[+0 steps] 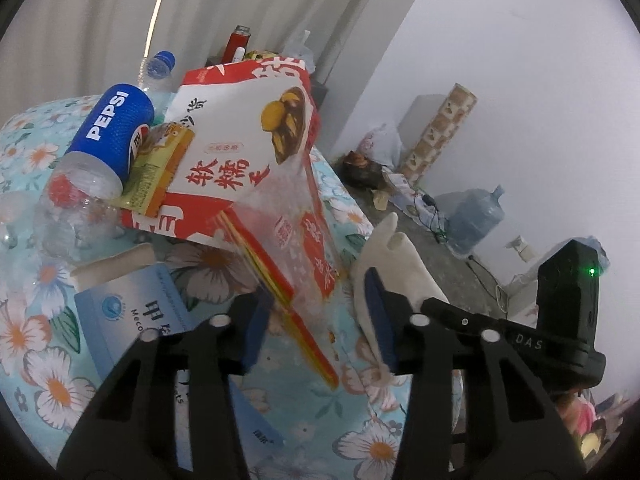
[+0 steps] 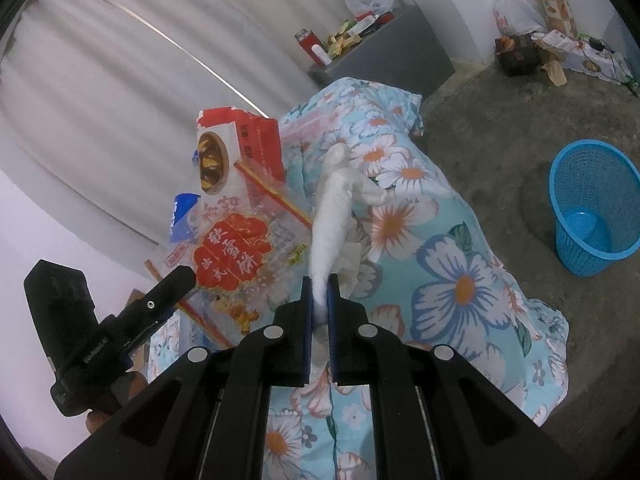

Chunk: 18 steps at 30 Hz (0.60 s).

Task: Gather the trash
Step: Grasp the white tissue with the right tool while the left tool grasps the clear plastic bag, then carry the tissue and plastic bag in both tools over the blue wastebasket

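Observation:
My right gripper (image 2: pixel 320 286) is shut on a twisted white tissue (image 2: pixel 334 208) and holds it over the floral cloth (image 2: pixel 460 280). The tissue also shows in the left wrist view (image 1: pixel 394 256), with the right gripper (image 1: pixel 460 322) beside it. My left gripper (image 1: pixel 318 304) is open, its jaws on either side of a clear snack bag with red print (image 1: pixel 292 240). Behind it lie a red and white carton (image 1: pixel 240 140), a Pepsi bottle (image 1: pixel 108 136), a yellow packet (image 1: pixel 160 168) and a blue box (image 1: pixel 132 320). A blue basket (image 2: pixel 592 208) stands on the floor to the right.
A grey cabinet (image 2: pixel 400 52) with a red jar and wrappers stands behind the cloth-covered table. A clear water bottle (image 1: pixel 158 70) stands behind the Pepsi bottle. A large water jug (image 1: pixel 476 216), bags and clutter (image 1: pixel 364 168) lie along the white wall. The floor is bare concrete (image 2: pixel 500 120).

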Each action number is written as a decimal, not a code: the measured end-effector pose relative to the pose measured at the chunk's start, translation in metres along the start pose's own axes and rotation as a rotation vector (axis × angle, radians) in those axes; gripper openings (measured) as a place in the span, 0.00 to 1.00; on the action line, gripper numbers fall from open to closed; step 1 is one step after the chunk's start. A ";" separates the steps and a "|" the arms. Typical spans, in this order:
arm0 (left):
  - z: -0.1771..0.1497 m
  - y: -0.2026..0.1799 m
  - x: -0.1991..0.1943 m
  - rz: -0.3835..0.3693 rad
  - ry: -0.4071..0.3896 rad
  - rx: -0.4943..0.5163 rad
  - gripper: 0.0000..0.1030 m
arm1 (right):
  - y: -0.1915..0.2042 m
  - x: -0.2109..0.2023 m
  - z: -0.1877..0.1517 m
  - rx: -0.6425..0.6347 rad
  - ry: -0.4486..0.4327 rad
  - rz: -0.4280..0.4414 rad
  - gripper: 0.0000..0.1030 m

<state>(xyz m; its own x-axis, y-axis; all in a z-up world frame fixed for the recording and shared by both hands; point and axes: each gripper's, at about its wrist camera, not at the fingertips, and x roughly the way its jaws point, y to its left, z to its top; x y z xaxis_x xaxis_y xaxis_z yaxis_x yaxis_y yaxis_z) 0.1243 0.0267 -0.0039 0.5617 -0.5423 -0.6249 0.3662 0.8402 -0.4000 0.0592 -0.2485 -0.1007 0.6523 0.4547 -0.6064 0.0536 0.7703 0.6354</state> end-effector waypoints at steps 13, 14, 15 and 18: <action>-0.004 -0.018 -0.012 0.007 -0.017 0.094 0.05 | 0.003 -0.017 0.005 -0.011 -0.045 0.008 0.06; -0.005 -0.022 -0.015 0.001 -0.022 0.105 0.05 | 0.004 -0.021 0.005 -0.014 -0.053 0.007 0.06; -0.007 -0.026 -0.018 -0.006 -0.026 0.115 0.04 | 0.004 -0.024 0.005 -0.017 -0.059 0.007 0.06; -0.010 -0.037 -0.026 -0.026 -0.031 0.139 0.04 | 0.004 -0.036 0.004 -0.017 -0.086 0.002 0.06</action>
<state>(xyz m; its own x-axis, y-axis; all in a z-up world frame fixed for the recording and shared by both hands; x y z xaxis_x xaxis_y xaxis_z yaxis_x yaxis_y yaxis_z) 0.0889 0.0096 0.0208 0.5723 -0.5656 -0.5938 0.4792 0.8183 -0.3176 0.0391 -0.2639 -0.0746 0.7148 0.4169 -0.5614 0.0396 0.7774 0.6278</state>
